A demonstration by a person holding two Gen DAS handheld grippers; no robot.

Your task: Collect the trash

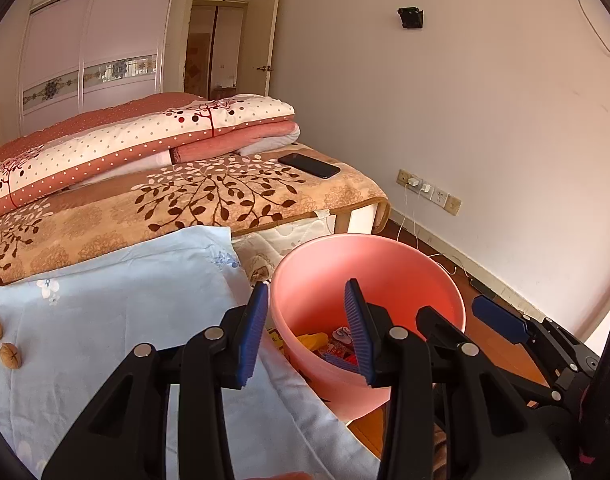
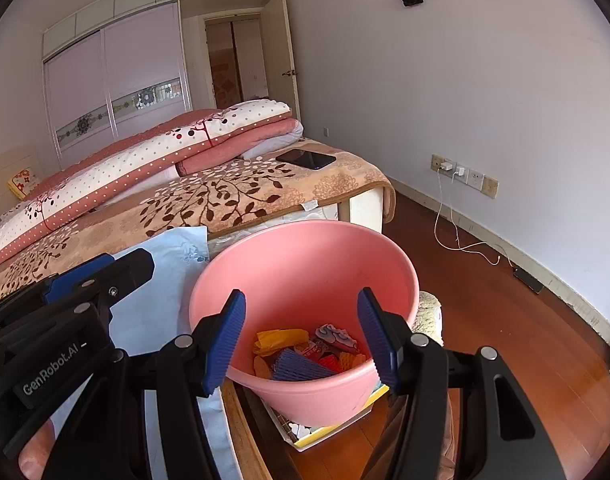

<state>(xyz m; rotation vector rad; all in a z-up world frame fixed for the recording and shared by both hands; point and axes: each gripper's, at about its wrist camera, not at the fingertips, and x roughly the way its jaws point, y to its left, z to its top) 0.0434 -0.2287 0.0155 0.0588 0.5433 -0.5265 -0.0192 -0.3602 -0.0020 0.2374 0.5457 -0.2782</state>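
now | both tongs tilted down over pink bin | left tongs, right tongs gaping

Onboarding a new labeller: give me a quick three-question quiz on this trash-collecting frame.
1. True or false: the pink bucket is empty.
2. What lies on the light blue cloth at the left edge of the left wrist view?
   A. two walnuts  B. a phone  C. a charger
3. Fill in: both the left gripper and the right gripper are ____, holding nothing.

Key:
1. False; wrappers lie at its bottom.
2. A; two walnuts. The phone is on the bed.
3. open
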